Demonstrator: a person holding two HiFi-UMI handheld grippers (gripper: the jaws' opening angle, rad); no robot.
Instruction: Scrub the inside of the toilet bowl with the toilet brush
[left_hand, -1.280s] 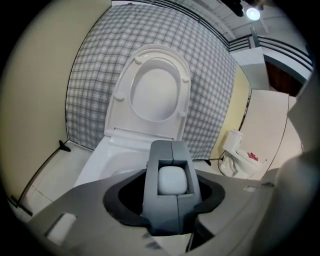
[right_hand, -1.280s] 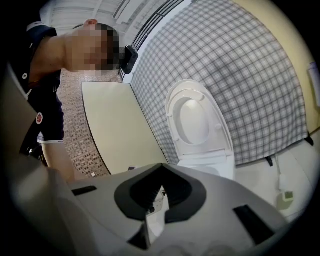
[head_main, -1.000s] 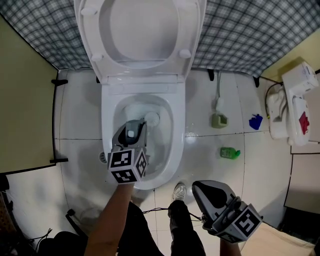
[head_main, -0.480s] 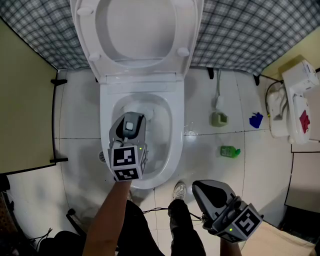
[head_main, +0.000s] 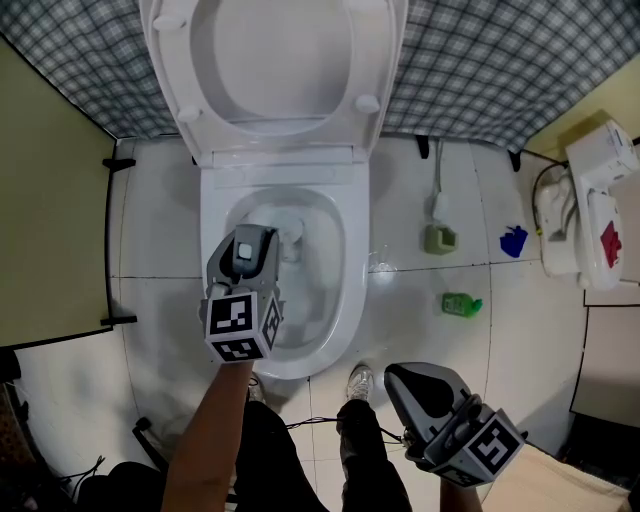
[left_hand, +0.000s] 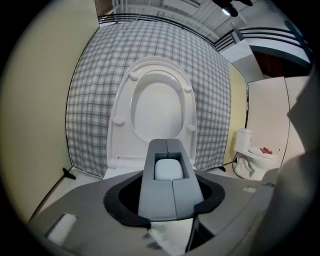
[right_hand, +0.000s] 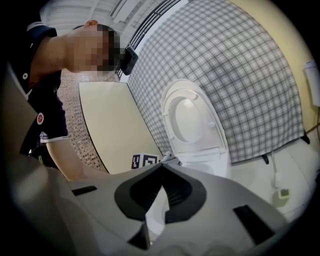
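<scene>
- White bowl (head_main: 346, 285) stands open with the seat (head_main: 280, 140) tipped up against the checked wall; the scrubbing step is in hand.
- Left gripper (head_main: 246, 268) is clamped on the grey handle of the brush (head_main: 247, 250). Its own view shows the handle end-on, filling the gap between the jaws.
- Pale brush head (head_main: 286, 230) sits inside the bowl, toward the back and just left of centre. Whether the bristles press on the porcelain cannot be made out.
- Left forearm (head_main: 215, 420) comes in over the front rim. The gripper hangs above the left half of the bowl and points toward the seat at a shallow downward slant, with its marker cube (head_main: 240, 325) facing up.
- Right gripper (head_main: 408, 378) is held low over the floor, to the right of the toilet and near a shoe (head_main: 358, 380). Its jaws meet at the tips with nothing between them, so it takes no part in the work.
- As I judge it, the next move calls for sweeping the head round the bowl wall with steady pressure. The grip on the handle must stay firm so the brush does not twist, and the far and right sides look like the reach to cover.
</scene>
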